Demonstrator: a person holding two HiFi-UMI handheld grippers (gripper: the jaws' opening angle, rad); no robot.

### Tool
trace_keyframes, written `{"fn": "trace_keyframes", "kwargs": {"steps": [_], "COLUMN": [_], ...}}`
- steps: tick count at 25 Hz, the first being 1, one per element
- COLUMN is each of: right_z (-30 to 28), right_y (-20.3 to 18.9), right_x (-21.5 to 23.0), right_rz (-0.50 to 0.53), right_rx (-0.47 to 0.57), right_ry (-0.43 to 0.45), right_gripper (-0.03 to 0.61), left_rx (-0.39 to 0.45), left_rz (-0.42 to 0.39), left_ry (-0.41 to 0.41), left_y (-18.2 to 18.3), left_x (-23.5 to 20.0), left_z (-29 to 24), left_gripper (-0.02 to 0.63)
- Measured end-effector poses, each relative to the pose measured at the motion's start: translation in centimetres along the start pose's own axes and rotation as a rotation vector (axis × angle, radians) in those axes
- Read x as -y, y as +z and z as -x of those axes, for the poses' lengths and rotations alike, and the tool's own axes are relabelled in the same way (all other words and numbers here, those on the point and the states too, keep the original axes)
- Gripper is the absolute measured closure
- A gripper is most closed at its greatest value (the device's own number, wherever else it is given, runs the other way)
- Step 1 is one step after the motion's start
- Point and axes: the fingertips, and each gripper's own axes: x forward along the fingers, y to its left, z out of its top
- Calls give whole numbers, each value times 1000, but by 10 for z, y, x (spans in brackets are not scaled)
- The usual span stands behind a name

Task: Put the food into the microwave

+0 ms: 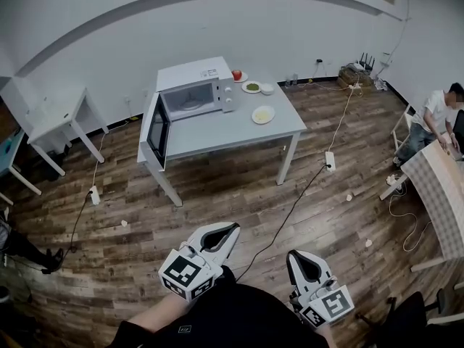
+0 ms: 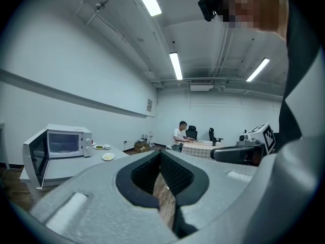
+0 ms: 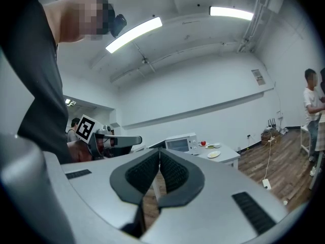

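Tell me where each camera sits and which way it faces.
Head view: on the person's head, looking down at the table and microwave; left gripper, right gripper and torso show.
Left gripper view: on the left gripper, along its shut jaws; right gripper shows.
Right gripper view: on the right gripper, along its shut jaws; left gripper shows.
All share the open microwave.

**Floor** [image 1: 217,201], 12 o'clock: open up to the table [image 1: 232,133]; one cable [image 1: 290,209] trails across toward 1 o'clock.
**Microwave** [image 1: 196,89], 12 o'clock: door [image 1: 158,130] swung wide at the table's left-front corner; cavity mouth free.
**Tabletop**, 1 o'clock: plate [image 1: 263,114] amid bare surface.
**Side table** [image 1: 61,122], 10 o'clock.
**Checked table** [image 1: 438,194] and person [image 1: 435,118], 3 o'clock.
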Motion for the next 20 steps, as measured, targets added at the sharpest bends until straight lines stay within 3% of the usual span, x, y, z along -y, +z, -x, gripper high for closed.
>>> {"fn": "trace_keyframes", "kwargs": {"steps": [10,20], "right_z": [-20,-119], "right_y": [-4,-1], "right_x": [57,142], "right_rz": [-17,-38], "right_rx": [-6,-47], "right_ry": [-28,-76], "right_gripper": [561,561], "left_rx": [-24,-32], "left_rz": [-4,0], "left_ry": [14,-44], "left_y": [-4,7], "left_x": [-31,-121], "left_z": [-51,-151], "left_gripper": [606,606]}}
